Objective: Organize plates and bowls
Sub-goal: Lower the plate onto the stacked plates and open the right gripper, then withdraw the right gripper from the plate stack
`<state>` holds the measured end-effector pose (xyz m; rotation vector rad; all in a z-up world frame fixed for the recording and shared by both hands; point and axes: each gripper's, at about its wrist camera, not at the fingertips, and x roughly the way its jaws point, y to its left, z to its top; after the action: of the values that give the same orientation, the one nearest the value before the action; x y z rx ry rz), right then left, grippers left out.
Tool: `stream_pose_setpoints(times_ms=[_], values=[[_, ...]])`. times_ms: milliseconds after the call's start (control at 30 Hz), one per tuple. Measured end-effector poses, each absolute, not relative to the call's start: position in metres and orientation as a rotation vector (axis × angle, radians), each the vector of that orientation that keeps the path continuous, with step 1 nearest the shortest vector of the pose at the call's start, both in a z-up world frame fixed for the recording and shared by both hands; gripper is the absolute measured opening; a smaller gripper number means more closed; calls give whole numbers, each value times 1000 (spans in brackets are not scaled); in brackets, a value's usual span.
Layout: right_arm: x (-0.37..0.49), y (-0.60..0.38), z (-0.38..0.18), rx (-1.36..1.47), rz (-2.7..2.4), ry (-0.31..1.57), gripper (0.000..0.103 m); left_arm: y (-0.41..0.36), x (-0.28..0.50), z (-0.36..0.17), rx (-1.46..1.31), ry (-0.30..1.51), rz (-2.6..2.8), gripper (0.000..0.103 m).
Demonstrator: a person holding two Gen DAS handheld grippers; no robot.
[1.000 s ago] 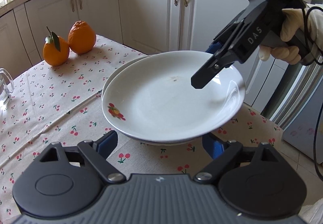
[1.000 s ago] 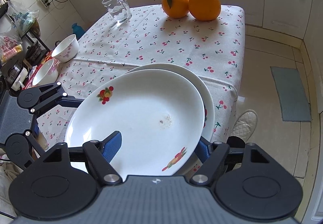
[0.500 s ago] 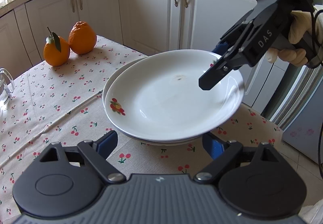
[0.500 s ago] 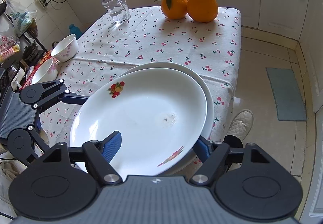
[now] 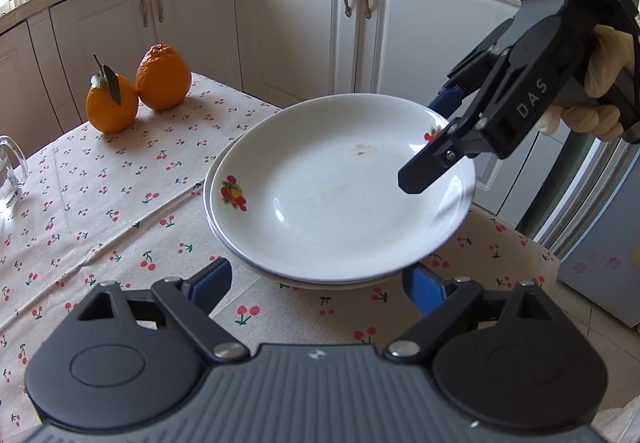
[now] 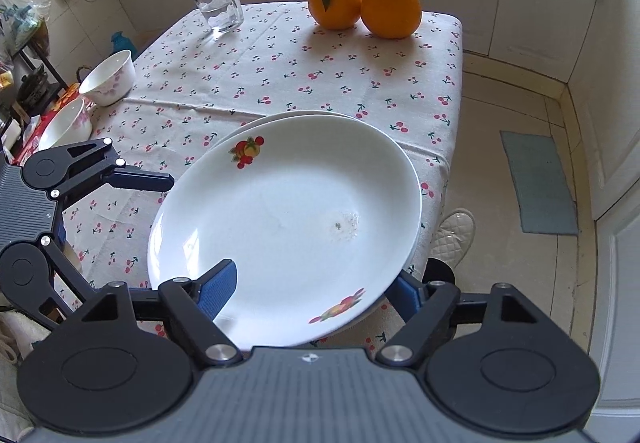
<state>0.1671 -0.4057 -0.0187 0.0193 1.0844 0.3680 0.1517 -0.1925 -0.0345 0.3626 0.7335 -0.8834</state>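
Observation:
Two white plates with fruit prints sit stacked at the table's near corner. The top plate (image 5: 332, 195) (image 6: 280, 211) lies nested in the lower plate (image 5: 209, 203) (image 6: 280, 116). My right gripper (image 5: 432, 139) (image 6: 311, 291) straddles the top plate's rim, one finger over the dish and one beneath. Its jaws are opening and the pads no longer press on the rim. My left gripper (image 5: 318, 285) (image 6: 128, 235) is open, hovering just short of the opposite edge of the stack and holding nothing. Two white bowls (image 6: 108, 79) (image 6: 64, 123) stand at the table's far-left edge.
Two oranges (image 5: 136, 91) (image 6: 364, 3) and a glass mug (image 6: 218, 1) (image 5: 10, 171) stand on the cherry-print tablecloth (image 5: 100, 203). White cabinets (image 5: 304, 23) ring the room. A shoe (image 6: 454, 235) and a grey mat (image 6: 538, 183) lie on the floor beside the table.
The top plate has come down from a tilted, offset position and settled into the lower plate. My right gripper's fingers have spread slightly. The left gripper has stayed where it was.

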Motion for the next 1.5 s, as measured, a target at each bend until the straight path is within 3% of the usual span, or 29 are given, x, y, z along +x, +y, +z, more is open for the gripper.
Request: stream_pose_setpoints(times_ms=[1000,1133,1500], values=[[162,-396,-24,10,270,1105,94,-194,145,-36,408,714,-896,93],[153,-389,-15,-15,264,1060,101,-187,142,-30,384,699,-889,93],[102,-327,23,-119,180,773,103,-126,114,-7,317,628,-779,93]])
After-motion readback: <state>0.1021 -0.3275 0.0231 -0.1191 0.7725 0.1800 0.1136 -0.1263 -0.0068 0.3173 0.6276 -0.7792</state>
